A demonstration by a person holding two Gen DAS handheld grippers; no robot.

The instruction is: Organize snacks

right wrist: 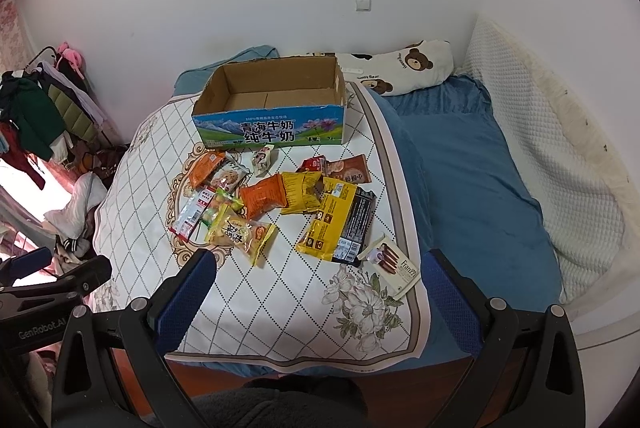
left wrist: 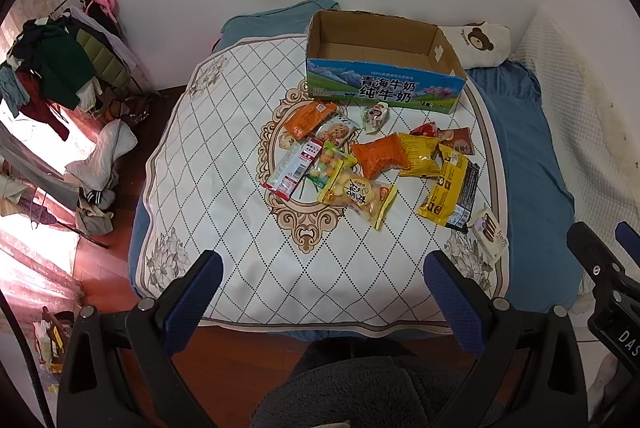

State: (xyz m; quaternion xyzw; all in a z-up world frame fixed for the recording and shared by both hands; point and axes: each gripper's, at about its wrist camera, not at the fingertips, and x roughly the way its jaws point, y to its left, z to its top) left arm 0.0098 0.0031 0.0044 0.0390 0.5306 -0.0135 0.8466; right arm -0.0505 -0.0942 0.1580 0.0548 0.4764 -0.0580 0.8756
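Note:
Several snack packets lie on a white quilted mat (left wrist: pixel 224 164) on the bed: orange bags (left wrist: pixel 380 156), a yellow bag (left wrist: pixel 418 154), a large yellow-black pack (left wrist: pixel 448 188), a yellow candy bag (left wrist: pixel 360 194) and a white biscuit box (left wrist: pixel 490 234). An empty open milk carton box (left wrist: pixel 384 68) stands behind them; it also shows in the right wrist view (right wrist: pixel 272 108). My left gripper (left wrist: pixel 322 270) is open and empty above the mat's near edge. My right gripper (right wrist: pixel 318 268) is open and empty, near the biscuit box (right wrist: pixel 394 264).
A blue bedsheet (right wrist: pixel 472 188) covers the bed right of the mat. A bear-print pillow (right wrist: pixel 404 66) lies at the head. A white padded wall panel (right wrist: pixel 560 156) is at the right. A clothes rack (left wrist: pixel 60 60) and piled laundry stand left, over wood floor.

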